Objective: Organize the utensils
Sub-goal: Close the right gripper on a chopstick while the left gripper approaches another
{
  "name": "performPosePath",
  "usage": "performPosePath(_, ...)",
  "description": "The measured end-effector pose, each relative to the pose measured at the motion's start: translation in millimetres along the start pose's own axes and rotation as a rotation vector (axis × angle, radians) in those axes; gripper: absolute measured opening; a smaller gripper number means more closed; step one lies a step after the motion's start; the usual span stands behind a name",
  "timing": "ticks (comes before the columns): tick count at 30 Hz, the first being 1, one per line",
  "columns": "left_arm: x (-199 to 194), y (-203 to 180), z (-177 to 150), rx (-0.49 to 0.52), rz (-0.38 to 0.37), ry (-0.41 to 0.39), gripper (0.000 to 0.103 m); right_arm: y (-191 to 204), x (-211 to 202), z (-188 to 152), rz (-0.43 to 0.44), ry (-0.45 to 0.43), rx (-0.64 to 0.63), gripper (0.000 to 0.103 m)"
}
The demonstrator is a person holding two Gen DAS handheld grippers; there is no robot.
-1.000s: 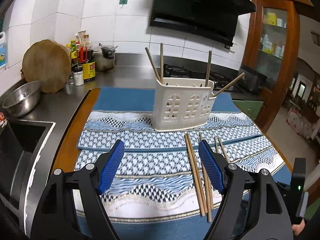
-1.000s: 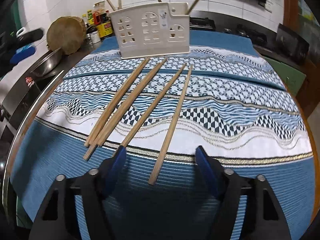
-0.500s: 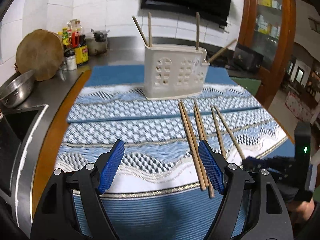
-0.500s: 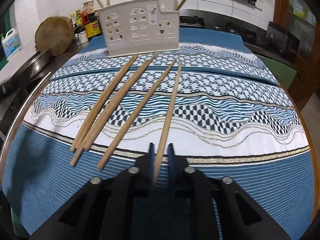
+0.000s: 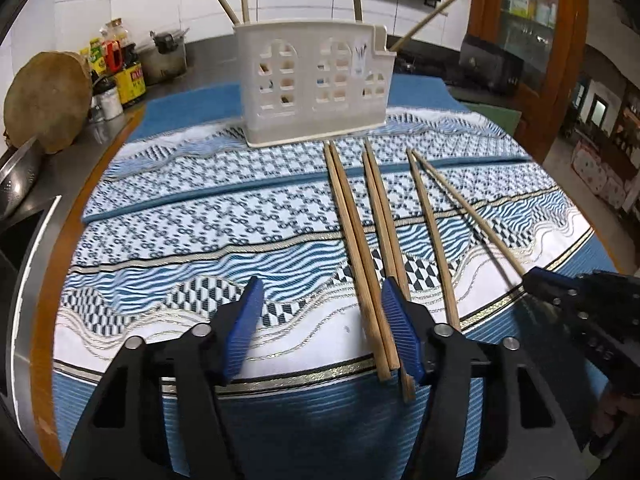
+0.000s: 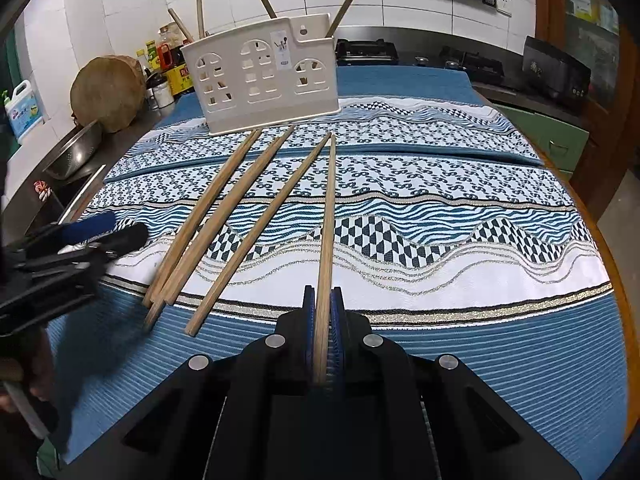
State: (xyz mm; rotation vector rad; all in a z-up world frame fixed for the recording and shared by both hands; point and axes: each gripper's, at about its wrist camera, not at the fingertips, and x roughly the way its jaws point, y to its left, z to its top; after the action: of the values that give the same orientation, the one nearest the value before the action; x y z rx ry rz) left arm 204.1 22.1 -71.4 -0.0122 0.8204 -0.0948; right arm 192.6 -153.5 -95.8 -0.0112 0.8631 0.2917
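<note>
the right gripper [image 6: 323, 320] has just clamped onto the rightmost chopstick [image 6: 328, 216] on the cloth [image 6: 460, 208], ready for lifting to the white holder [image 6: 260, 76]. the left gripper [image 5: 320, 320] has dropped, jaws closing around the leftmost pair [image 5: 356, 240], not yet pinching.

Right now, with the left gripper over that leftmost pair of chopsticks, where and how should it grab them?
Grip the leftmost pair at its near ends, coming from above with the left gripper across the shafts. They lie flat and touching on the cloth, so the closing jaws can probably pinch both together.
</note>
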Motion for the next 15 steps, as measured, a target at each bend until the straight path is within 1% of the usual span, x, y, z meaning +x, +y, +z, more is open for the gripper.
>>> performPosePath(2,5,-2,0,0.001,-0.002,0.009,0.055,0,0,0,0.002,-0.003,-0.002,0.008)
performPosePath(5,11,-3,-1,0.003,0.001,0.023,0.052,0,0,0,0.013,-0.003,0.0,0.008)
performPosePath(9,19,-3,-3,-0.006,0.006,0.047,0.052,0,-1,-1,0.021,-0.006,0.004,0.008)
performPosePath(13,21,-5,-3,0.008,0.024,0.041,0.051,0,-2,-1,0.022,-0.008,0.003,0.008)
performPosePath(15,21,-6,-3,0.012,0.032,0.04,0.049,0,-4,-2,0.021,-0.012,0.002,0.008)
